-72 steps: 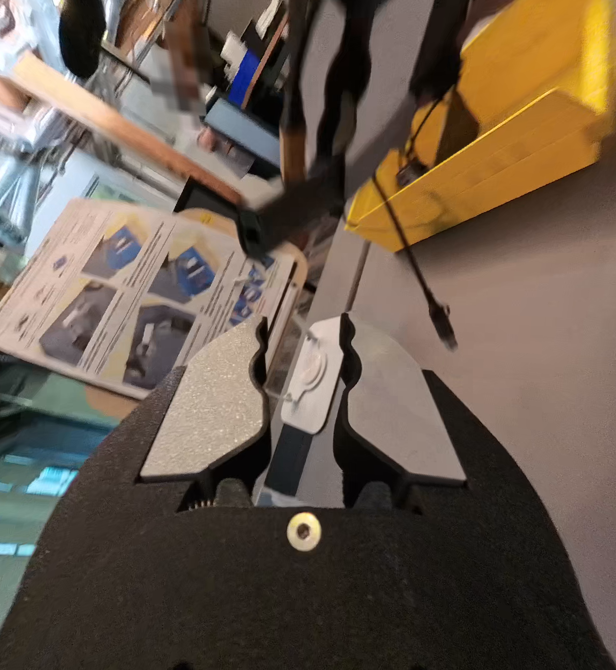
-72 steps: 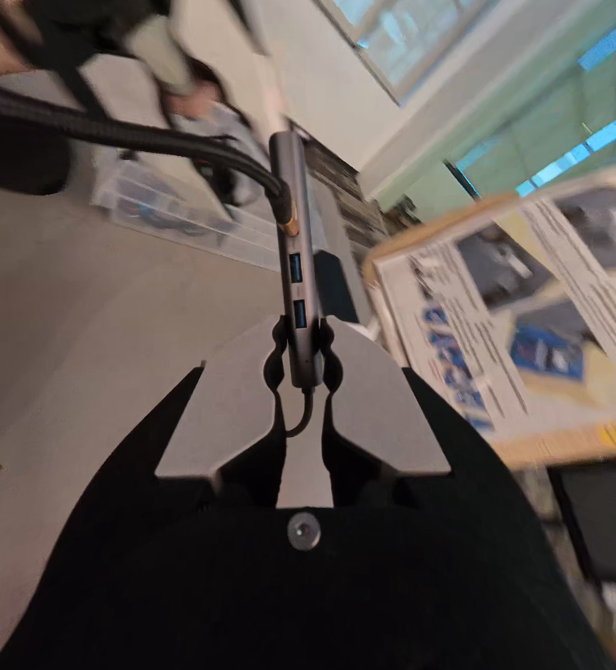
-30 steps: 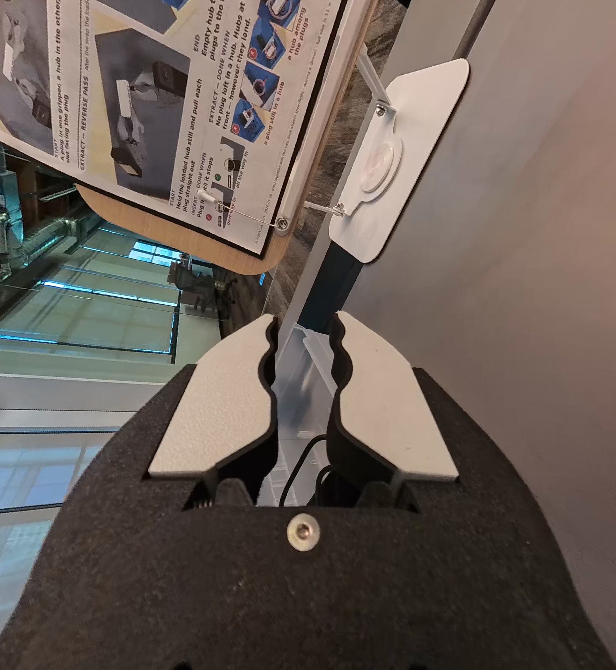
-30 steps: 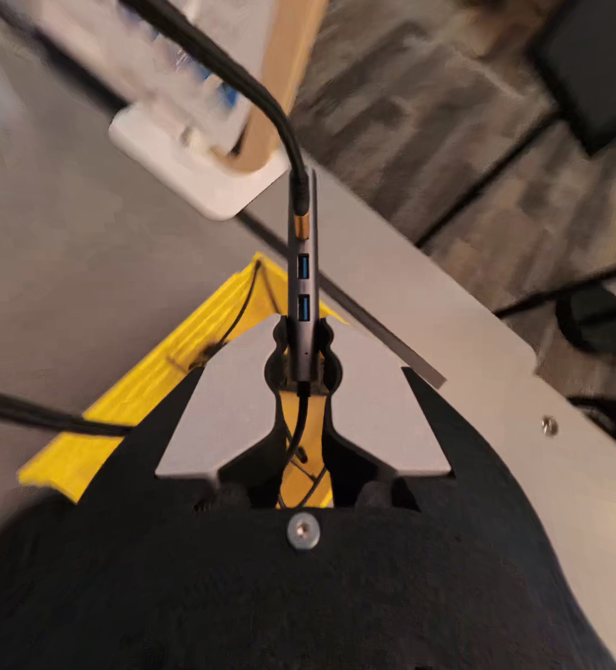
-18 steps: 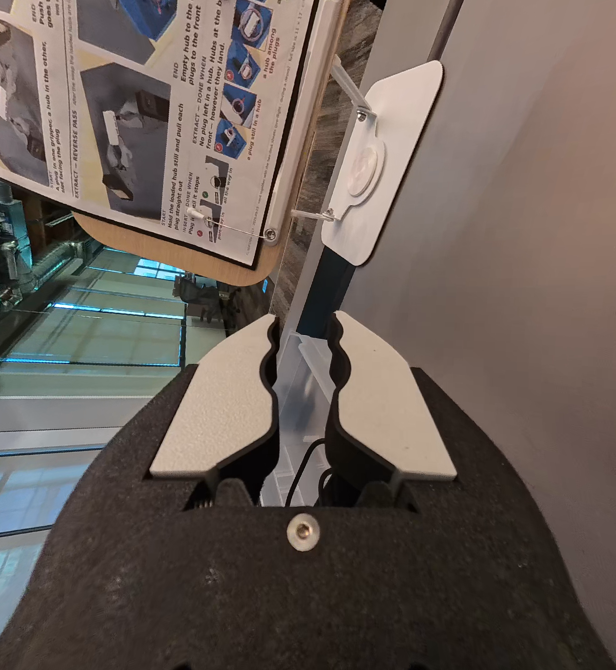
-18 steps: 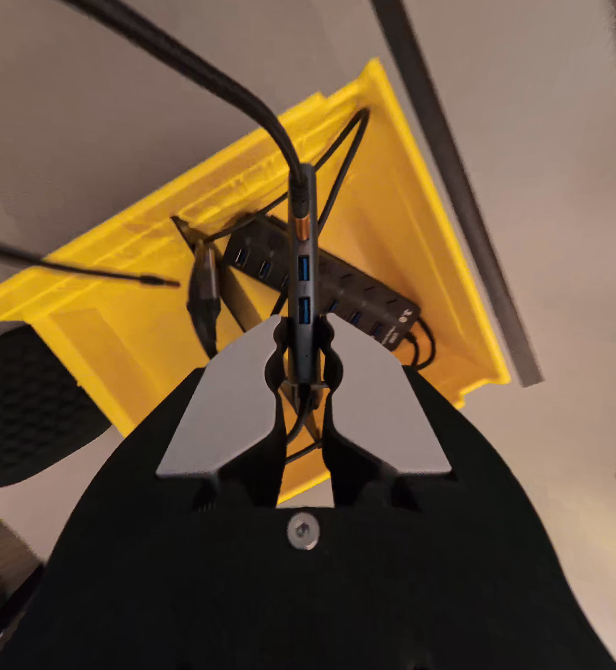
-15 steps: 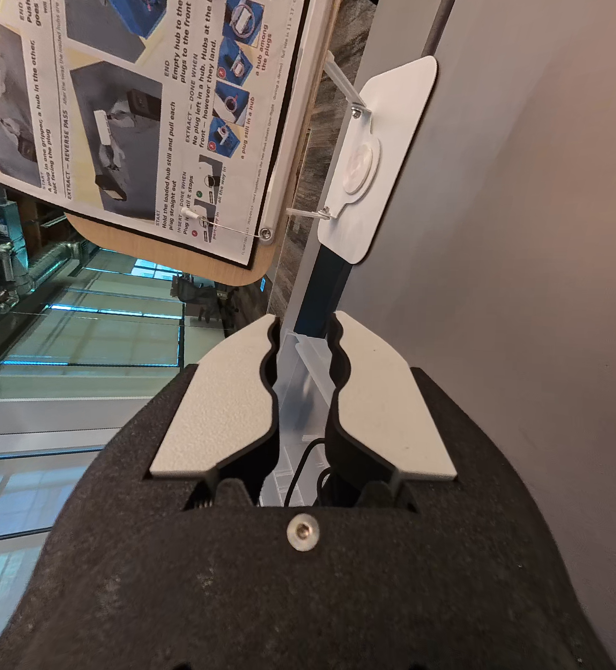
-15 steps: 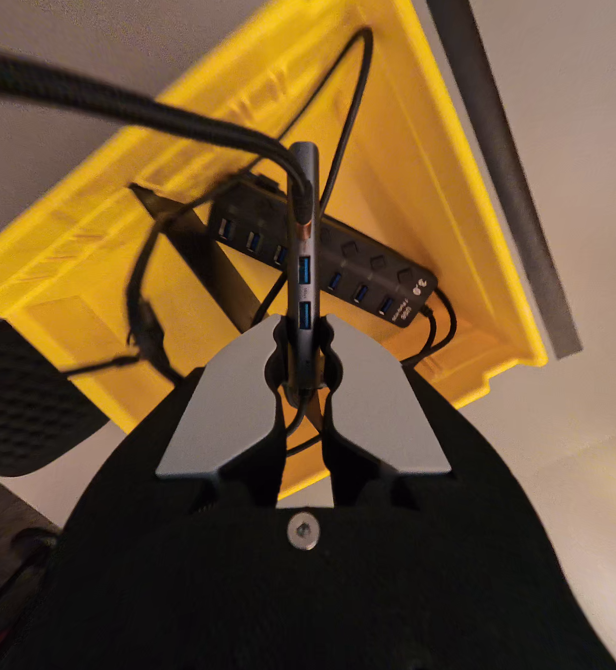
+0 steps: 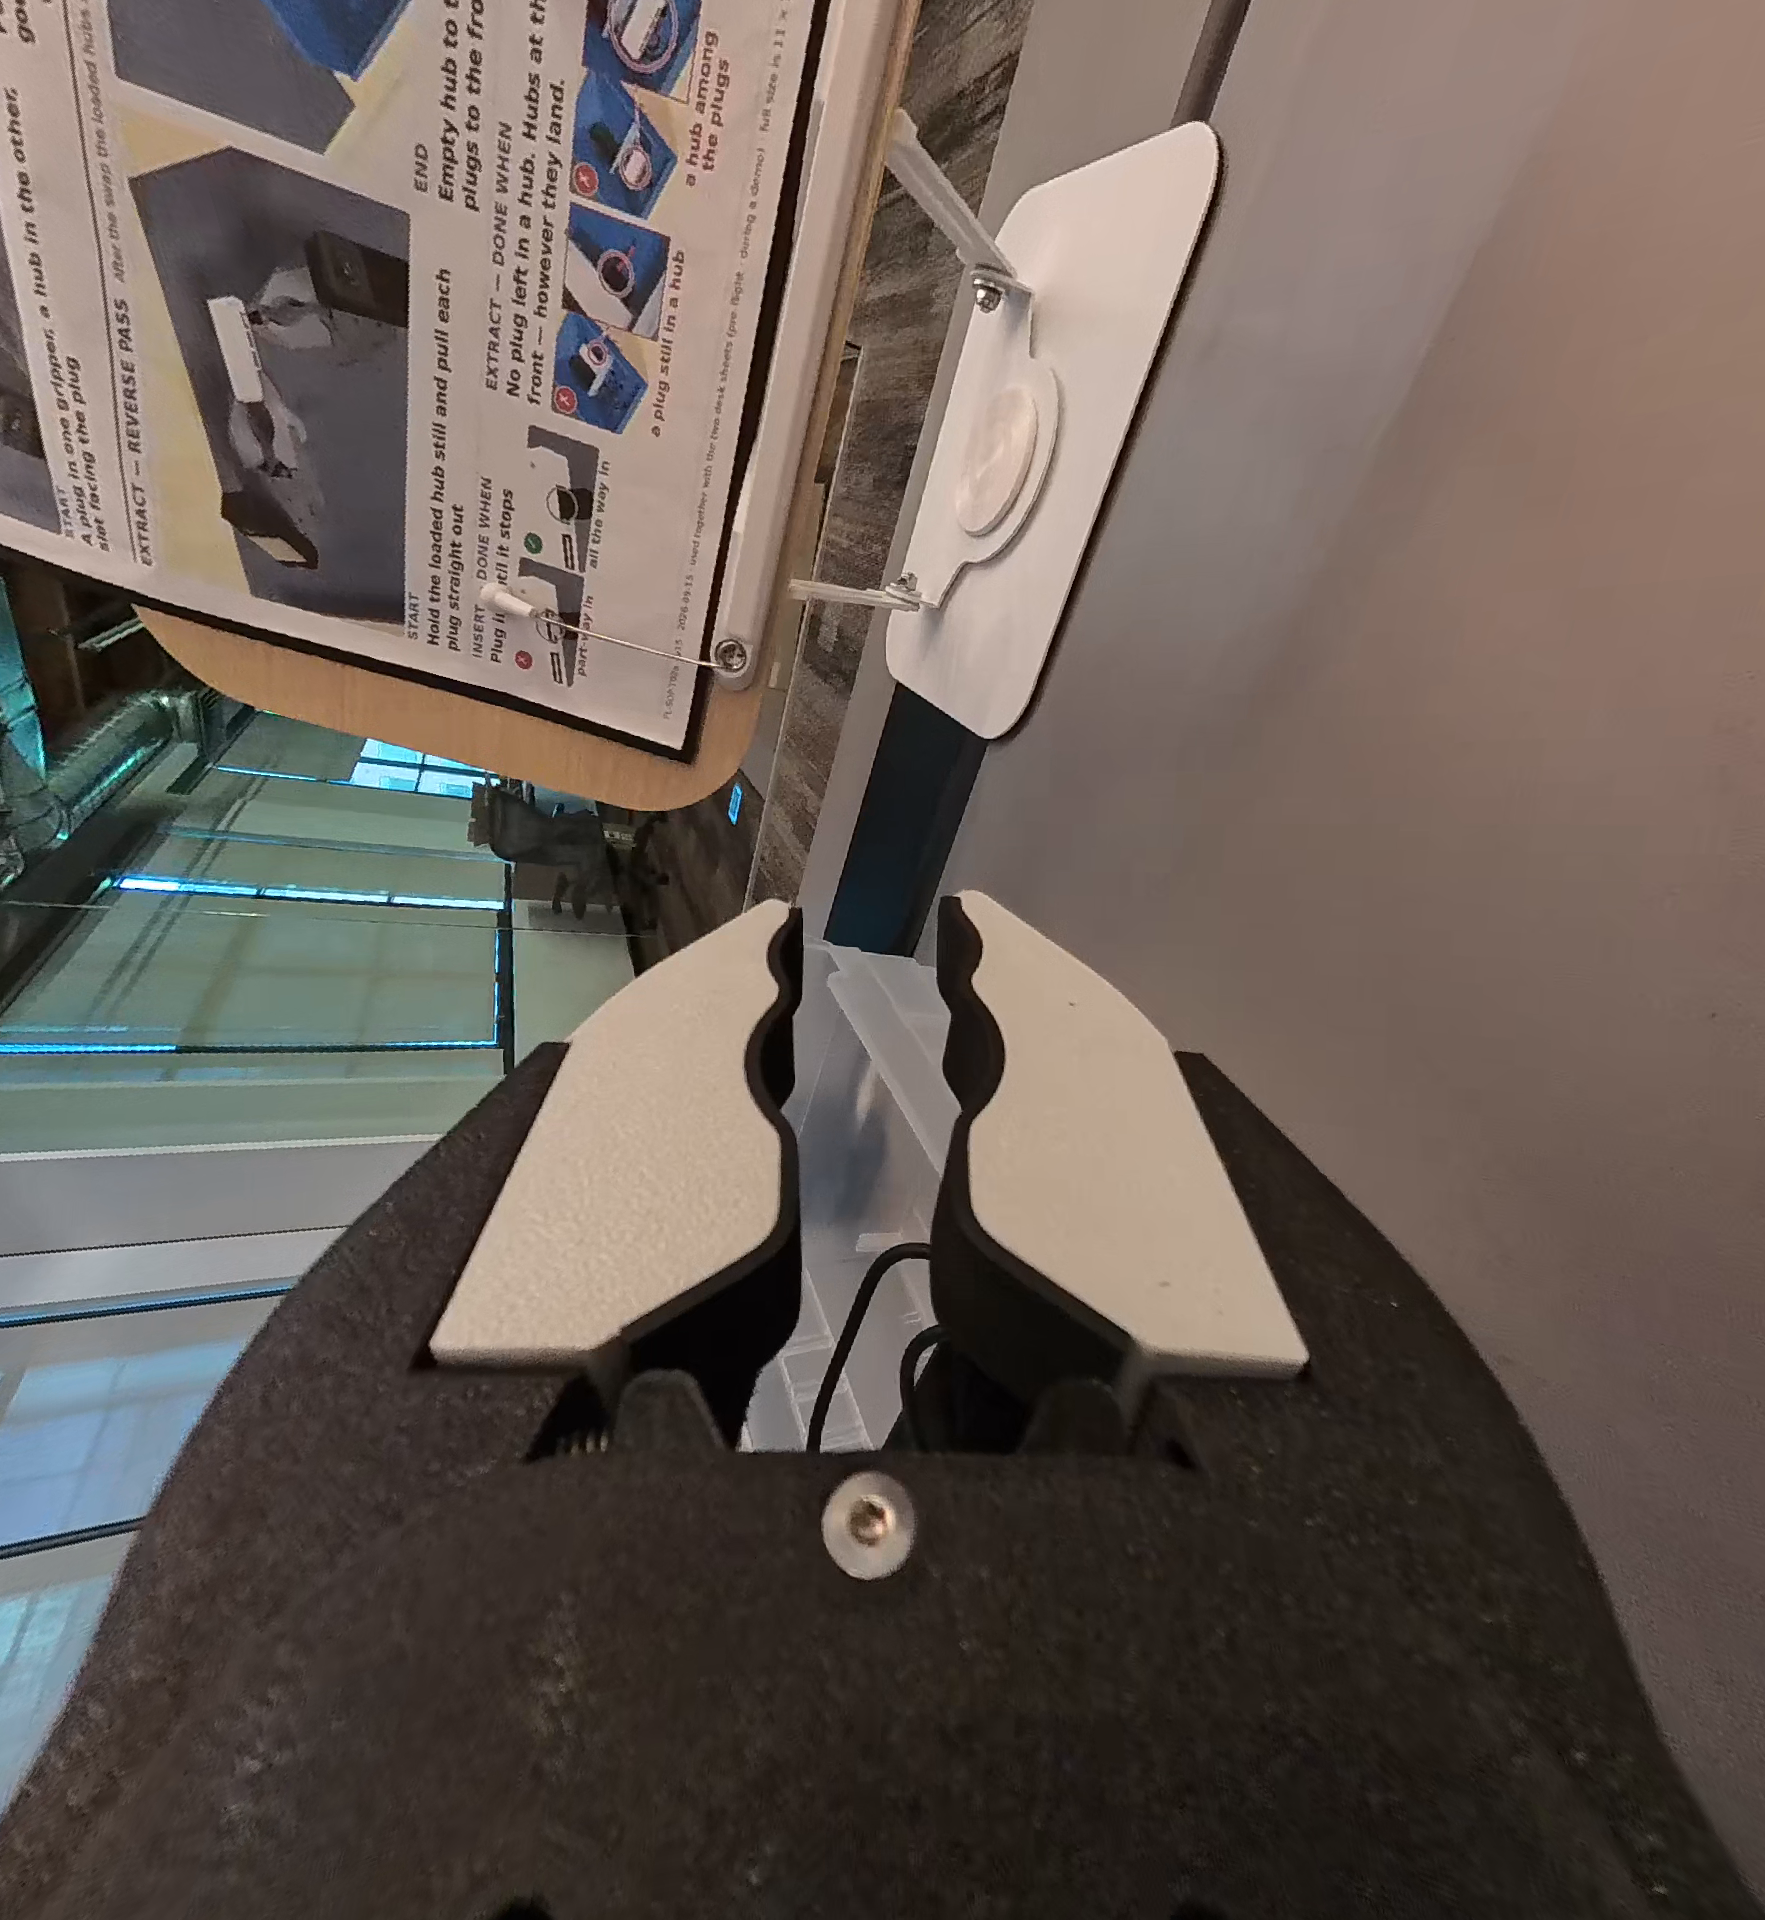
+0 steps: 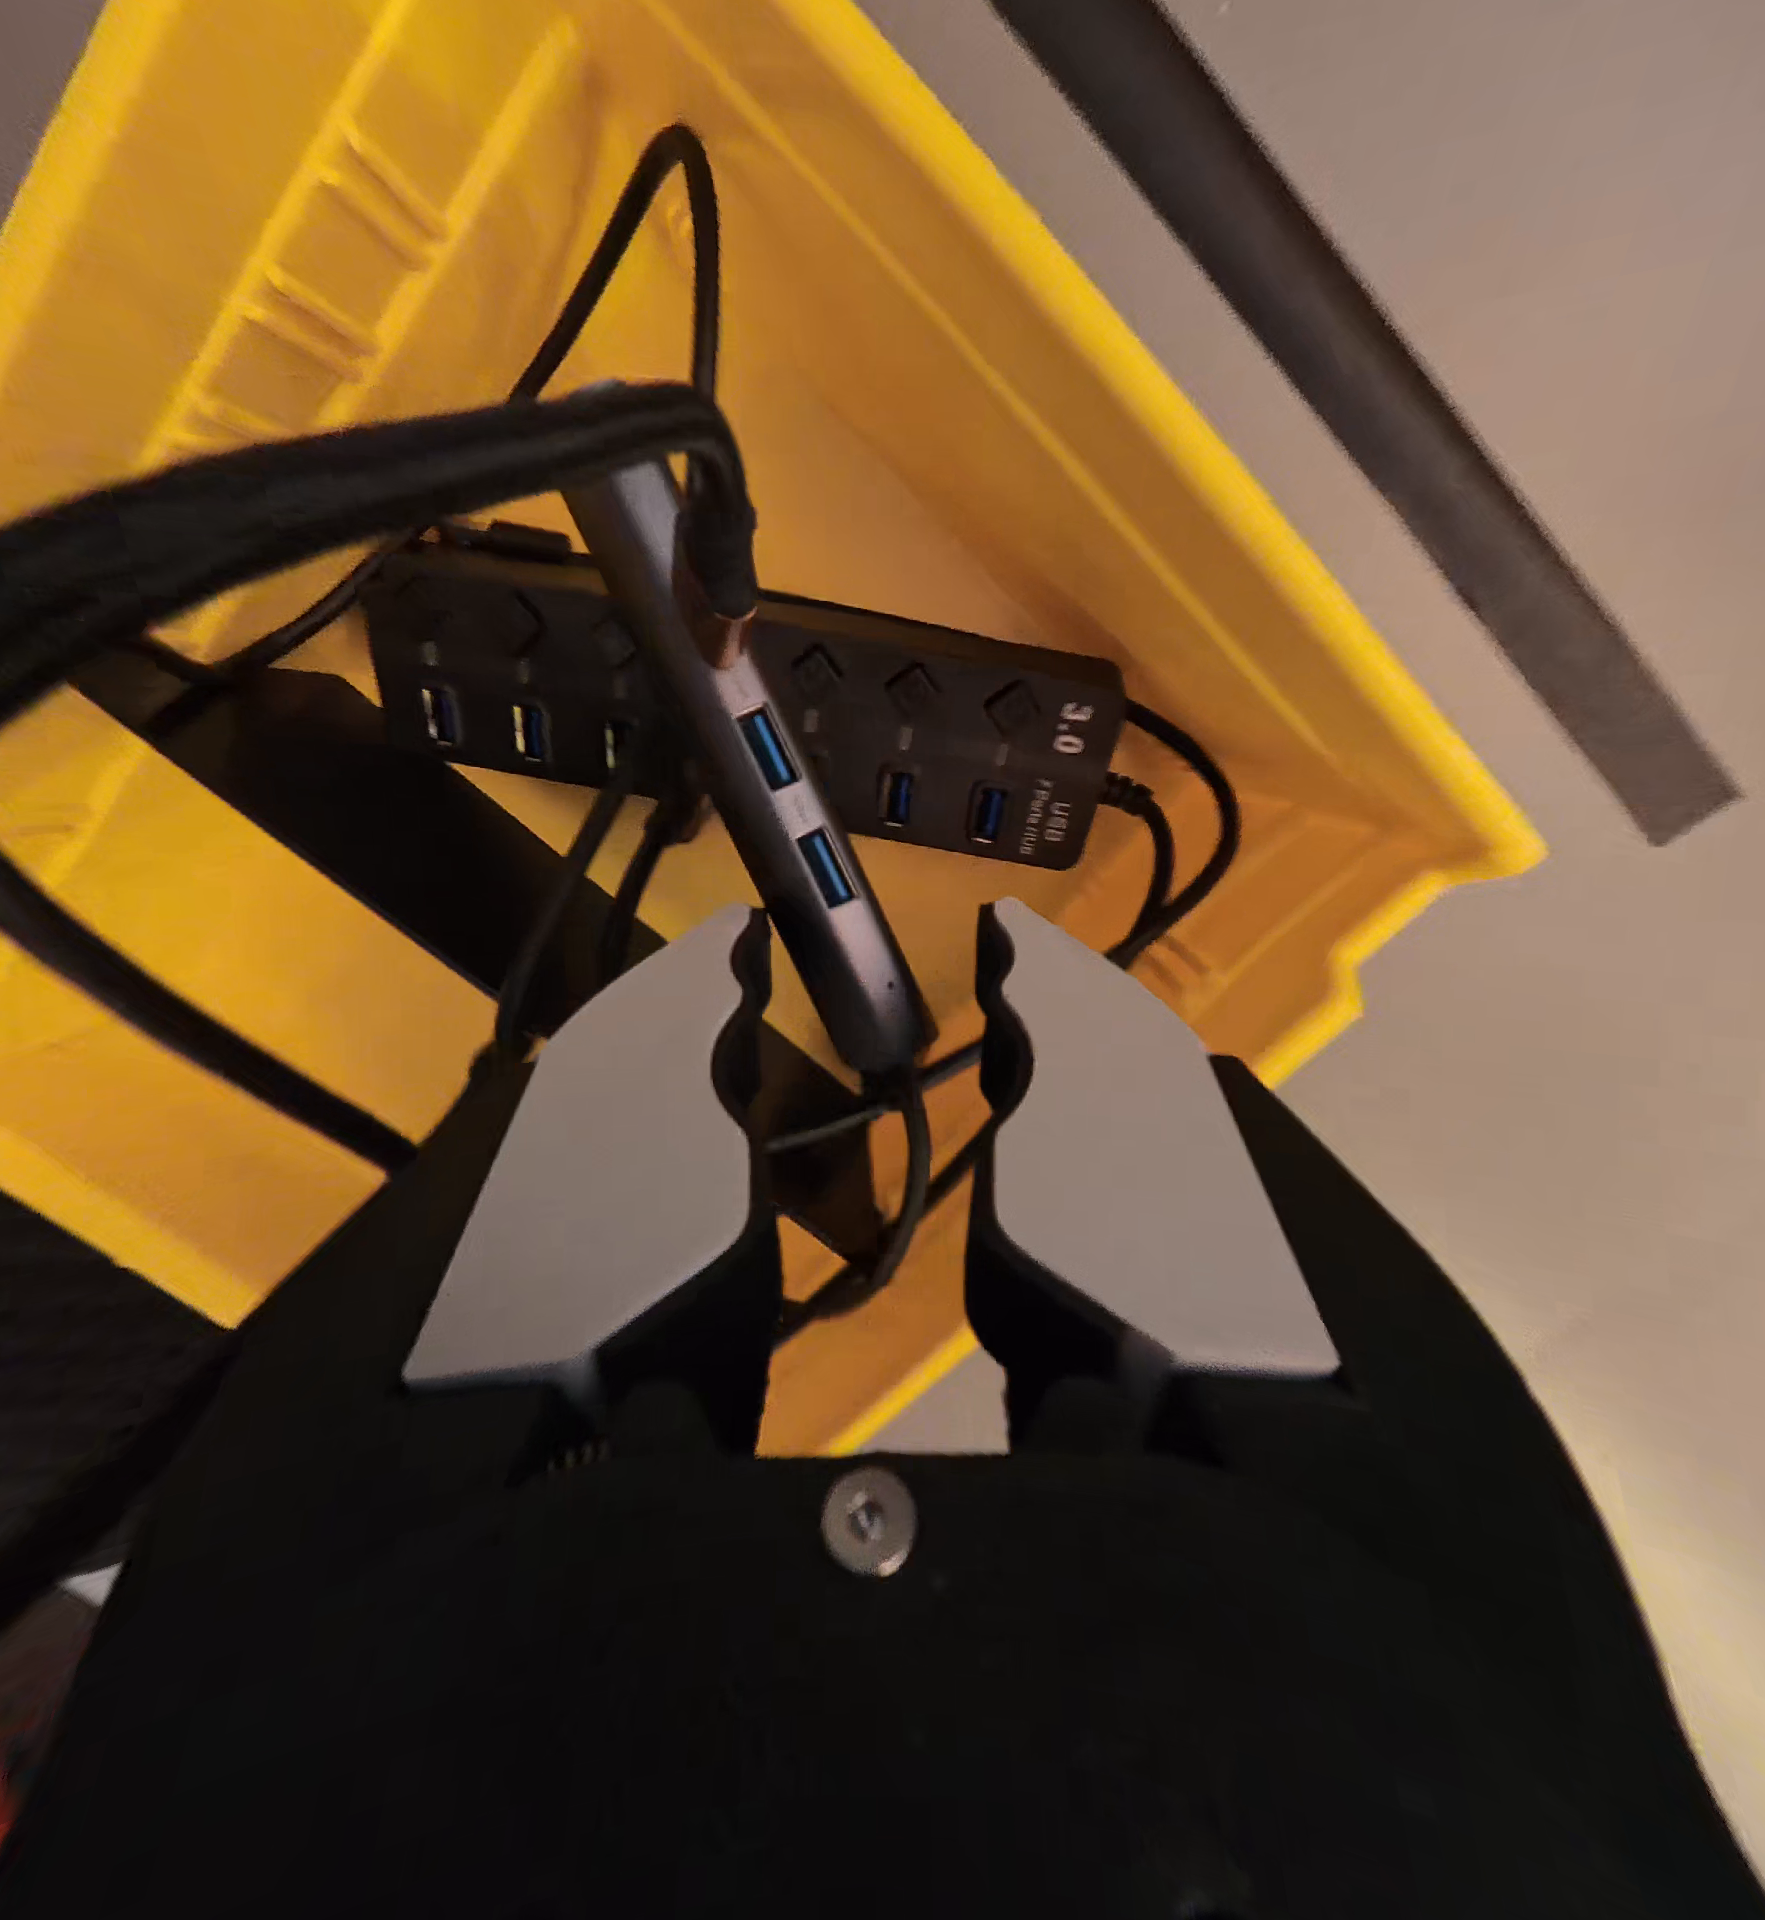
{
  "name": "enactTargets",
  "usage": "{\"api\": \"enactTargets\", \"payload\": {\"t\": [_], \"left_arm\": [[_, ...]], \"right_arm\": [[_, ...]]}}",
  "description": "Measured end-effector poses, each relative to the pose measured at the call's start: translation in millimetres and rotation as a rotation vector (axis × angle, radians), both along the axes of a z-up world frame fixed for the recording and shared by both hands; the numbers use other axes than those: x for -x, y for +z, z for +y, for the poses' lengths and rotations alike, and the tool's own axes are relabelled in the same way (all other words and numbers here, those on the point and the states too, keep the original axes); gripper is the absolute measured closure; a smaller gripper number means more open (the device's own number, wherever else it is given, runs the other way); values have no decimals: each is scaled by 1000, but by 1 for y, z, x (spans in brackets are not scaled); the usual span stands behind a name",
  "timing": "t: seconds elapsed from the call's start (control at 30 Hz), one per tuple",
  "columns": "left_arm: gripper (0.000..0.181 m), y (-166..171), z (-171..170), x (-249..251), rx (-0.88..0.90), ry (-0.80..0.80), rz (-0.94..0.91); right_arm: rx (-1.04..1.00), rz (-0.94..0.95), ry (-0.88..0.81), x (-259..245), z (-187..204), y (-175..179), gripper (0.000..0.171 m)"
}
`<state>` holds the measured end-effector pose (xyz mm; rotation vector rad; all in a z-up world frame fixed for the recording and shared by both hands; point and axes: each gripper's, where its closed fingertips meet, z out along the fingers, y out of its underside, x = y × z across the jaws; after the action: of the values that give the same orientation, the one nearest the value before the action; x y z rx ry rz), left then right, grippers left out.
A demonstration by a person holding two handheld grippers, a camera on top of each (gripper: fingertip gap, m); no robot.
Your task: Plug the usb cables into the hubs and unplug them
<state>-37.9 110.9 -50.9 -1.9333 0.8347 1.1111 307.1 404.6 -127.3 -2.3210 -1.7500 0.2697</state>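
In the right wrist view my right gripper [image 10: 873, 914] is open above a yellow bin [image 10: 1065, 364]. A slim grey hub [image 10: 753, 727] with two blue ports hangs tilted between the fingertips, loose from them. A thick braided black cable [image 10: 234, 499] is plugged into its far end. A black multi-port hub [image 10: 961, 748] with thin black leads lies in the bin beneath. In the left wrist view my left gripper [image 9: 867, 914] is a little open and empty, over a clear plastic box [image 9: 878, 1091] with a thin black cable [image 9: 847, 1330] in it.
A printed instruction sheet on a wooden board [image 9: 390, 312] stands on a white plate [image 9: 1044, 416] at the grey table's [image 9: 1480, 727] edge. A dark strip [image 10: 1377, 416] crosses the table beyond the bin. Windows fill the left of the left wrist view. My hands' fingertips stand some 45 cm from each other.
My right gripper swung over the yellow bin, then opened; the slim grey hub came loose and tipped to the left. My left gripper has barely moved in the last second.
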Motion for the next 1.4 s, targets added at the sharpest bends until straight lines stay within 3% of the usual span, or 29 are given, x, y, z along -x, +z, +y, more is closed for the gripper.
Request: {"api": "enactTargets", "payload": {"t": [0.23, 0.37, 0.47, 0.57, 0.63, 0.73, 0.87, 1.0, 1.17, 1.4], "left_arm": [[157, -4, 1, 0, 19, 1, 10], [157, -2, -1, 3, 17, 13, 7], [158, 3, -3, 5, 3, 18, -8], [158, 7, -3, 4, -6, 16, -20], [158, 8, -2, 2, -8, 10, -21], [158, 6, -2, -4, -3, -2, -22], [158, 6, -4, -12, 1, -22, -16], [158, 11, -7, -21, -13, -52, -21], [158, 18, -11, -29, -29, -77, -29], [158, 26, -17, -36, -46, -101, -27]], "right_arm": [[-246, -35, 20, -36, 20, 45, 138], [-366, -6, -87, -55, 24, 74, 140], [-393, 97, -211, -69, -3, 87, 146], [-332, 313, -349, -71, -58, 89, 161], [-261, 422, -407, -66, -95, 76, 165], [-218, 332, -565, -79, -114, 31, 165], [-258, 247, -733, -89, -101, -8, 161], [-291, 198, -812, -85, -89, -26, 149], [-231, 105, -908, -88, -80, -51, 148], [-172, 189, -944, -82, -76, -62, 161]]}}
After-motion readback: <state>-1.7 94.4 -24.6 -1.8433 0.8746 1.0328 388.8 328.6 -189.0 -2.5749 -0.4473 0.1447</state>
